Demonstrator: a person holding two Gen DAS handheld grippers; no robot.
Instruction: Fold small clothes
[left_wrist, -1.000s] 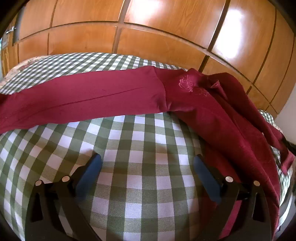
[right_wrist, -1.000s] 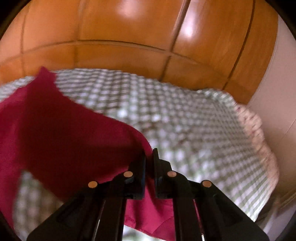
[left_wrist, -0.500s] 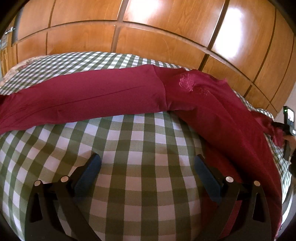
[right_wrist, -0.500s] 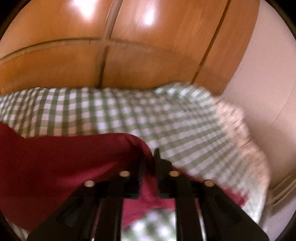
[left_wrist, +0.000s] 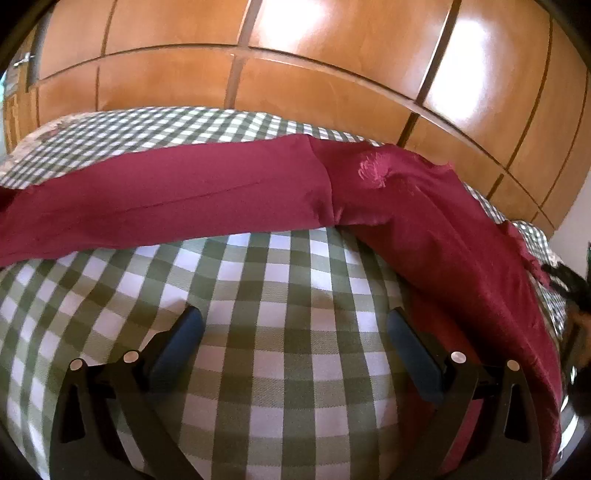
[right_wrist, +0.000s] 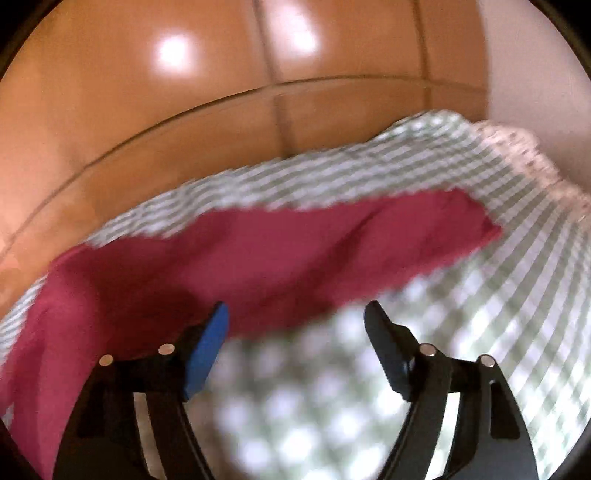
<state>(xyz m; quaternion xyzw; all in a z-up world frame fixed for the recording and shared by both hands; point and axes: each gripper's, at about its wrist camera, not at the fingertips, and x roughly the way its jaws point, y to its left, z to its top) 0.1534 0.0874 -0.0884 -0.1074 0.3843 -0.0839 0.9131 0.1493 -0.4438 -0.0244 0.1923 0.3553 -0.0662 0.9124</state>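
Note:
A dark red garment (left_wrist: 221, 195) with a small embroidered motif lies spread across the green and white checked bedspread (left_wrist: 280, 332), one leg running left and another down the right side. My left gripper (left_wrist: 295, 325) is open and empty over bare bedspread, just in front of the garment. My right gripper (right_wrist: 295, 317) is open and empty; the garment's end (right_wrist: 332, 243) lies flat just beyond its fingertips. The right wrist view is blurred.
A glossy wooden wardrobe (left_wrist: 332, 66) stands close behind the bed. A white wall (right_wrist: 535, 74) is at the right. The bedspread's far edge has a floral trim (right_wrist: 524, 147). The other gripper and hand show at the right edge of the left wrist view (left_wrist: 576, 314).
My right gripper was shut on the garment's end and carried it rightward; it has now opened and the cloth lies laid out on the bed. The left gripper stayed still.

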